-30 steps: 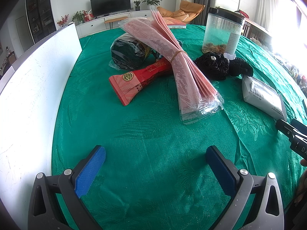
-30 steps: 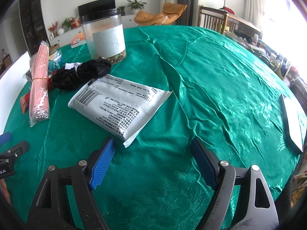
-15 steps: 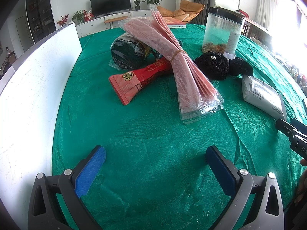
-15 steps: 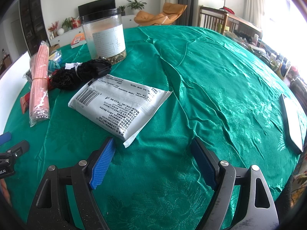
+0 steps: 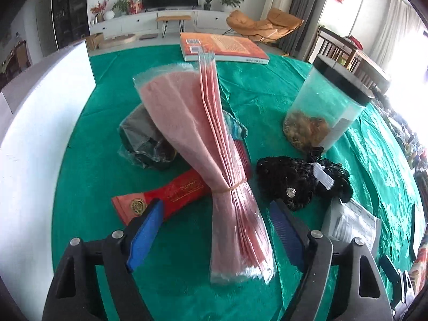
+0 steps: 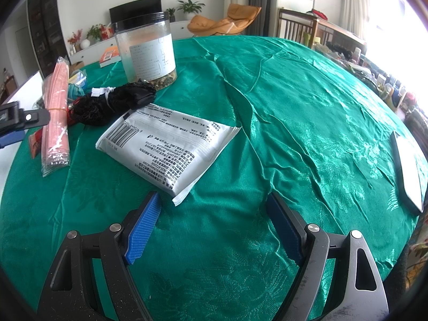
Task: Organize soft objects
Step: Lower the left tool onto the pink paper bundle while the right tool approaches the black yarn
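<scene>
My left gripper (image 5: 214, 230) is open, its blue pads on either side of the near end of a pink bundle of plastic sleeves (image 5: 214, 165) tied with a rubber band. The bundle lies over a red packet (image 5: 171, 195) and a dark bagged item (image 5: 144, 139). A black mesh bundle (image 5: 291, 179) lies right of it. My right gripper (image 6: 214, 227) is open and empty above the green cloth, just short of the corner of a white printed packet (image 6: 171, 144). The pink bundle (image 6: 56, 115) and the black mesh bundle (image 6: 112, 104) also show in the right wrist view.
A clear jar with a black lid (image 5: 326, 115) stands at the back right. An orange book (image 5: 222, 48) lies at the table's far edge. A white board (image 5: 32, 133) runs along the left. A flat white tablet-like item (image 6: 409, 171) lies at the right.
My left gripper has moved forward and up to the pink bundle, whose near end now lies between its pads. The right gripper has moved forward slightly toward the white packet.
</scene>
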Tool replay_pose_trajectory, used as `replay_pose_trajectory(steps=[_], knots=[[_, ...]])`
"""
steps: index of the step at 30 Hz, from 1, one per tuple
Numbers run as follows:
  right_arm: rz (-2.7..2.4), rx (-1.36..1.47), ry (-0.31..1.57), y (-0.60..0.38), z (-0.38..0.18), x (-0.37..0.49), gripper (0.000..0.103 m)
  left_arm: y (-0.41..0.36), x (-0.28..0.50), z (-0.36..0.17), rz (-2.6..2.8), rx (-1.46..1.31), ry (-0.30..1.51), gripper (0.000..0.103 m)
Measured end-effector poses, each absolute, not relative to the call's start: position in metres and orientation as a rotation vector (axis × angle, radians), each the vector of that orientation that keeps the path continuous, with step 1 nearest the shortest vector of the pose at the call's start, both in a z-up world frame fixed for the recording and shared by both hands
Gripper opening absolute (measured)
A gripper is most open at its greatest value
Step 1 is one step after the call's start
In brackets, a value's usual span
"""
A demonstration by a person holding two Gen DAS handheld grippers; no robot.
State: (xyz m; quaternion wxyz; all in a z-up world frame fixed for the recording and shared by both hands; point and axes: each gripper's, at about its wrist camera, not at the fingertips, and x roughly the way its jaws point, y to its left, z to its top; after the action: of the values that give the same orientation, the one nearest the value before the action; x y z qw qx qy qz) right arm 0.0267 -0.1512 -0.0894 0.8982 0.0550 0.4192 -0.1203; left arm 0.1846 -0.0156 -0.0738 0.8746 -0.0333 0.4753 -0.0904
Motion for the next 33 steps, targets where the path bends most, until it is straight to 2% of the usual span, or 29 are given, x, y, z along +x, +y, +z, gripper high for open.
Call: replay_pose_trajectory(steps=[1, 2, 3, 4, 8, 13, 17, 23, 25, 27, 33], knots=[[-0.249, 0.114, 0.868, -0.151, -0.09, 0.027, 0.084, -0.018, 0.188, -0.074, -0.173, -0.048, 0.971, 0.08], [-0.249, 0.114, 0.868, -0.151, -0.089, 0.027, 0.084, -0.02, 0.19, -0.073, -0.172, -0.031, 0.952, 0.072], [-0.249, 0.114, 0.868, -0.151, -0.089, 0.027, 0.084, -0.021, 0.191, -0.07, -0.185, -0.019, 0.95, 0.047], [-0.249, 0.114, 0.868, -0.151, -0.09, 0.027, 0.084, -0.022, 0.191, -0.069, -0.211, -0.009, 0.965, 0.034], [-0.249, 0.114, 0.868, -0.151, -0.09, 0.027, 0.084, -0.016, 0.172, -0.061, -0.284, 0.024, 0.995, 0.03], [-0.249, 0.114, 0.868, -0.151, -0.089, 0.027, 0.084, 0.013, 0.107, -0.045, -0.344, 0.033, 1.046, 0.03], [-0.249, 0.114, 0.868, -0.151, -0.089, 0.027, 0.084, 0.028, 0.06, -0.052, -0.338, 0.069, 1.064, 0.03], [-0.247, 0.114, 0.866, -0.151, -0.089, 0.026, 0.084, 0.029, 0.059, -0.092, -0.268, 0.122, 1.1, 0.035], [-0.244, 0.114, 0.863, -0.151, -0.089, 0.026, 0.084, 0.03, 0.061, -0.093, -0.239, 0.12, 1.053, 0.049], [-0.242, 0.115, 0.861, -0.151, -0.09, 0.024, 0.084, 0.032, 0.067, -0.097, -0.201, 0.105, 1.052, 0.085], [-0.244, 0.114, 0.862, -0.151, -0.09, 0.024, 0.084, 0.04, 0.069, -0.104, -0.192, 0.092, 0.999, 0.096]])
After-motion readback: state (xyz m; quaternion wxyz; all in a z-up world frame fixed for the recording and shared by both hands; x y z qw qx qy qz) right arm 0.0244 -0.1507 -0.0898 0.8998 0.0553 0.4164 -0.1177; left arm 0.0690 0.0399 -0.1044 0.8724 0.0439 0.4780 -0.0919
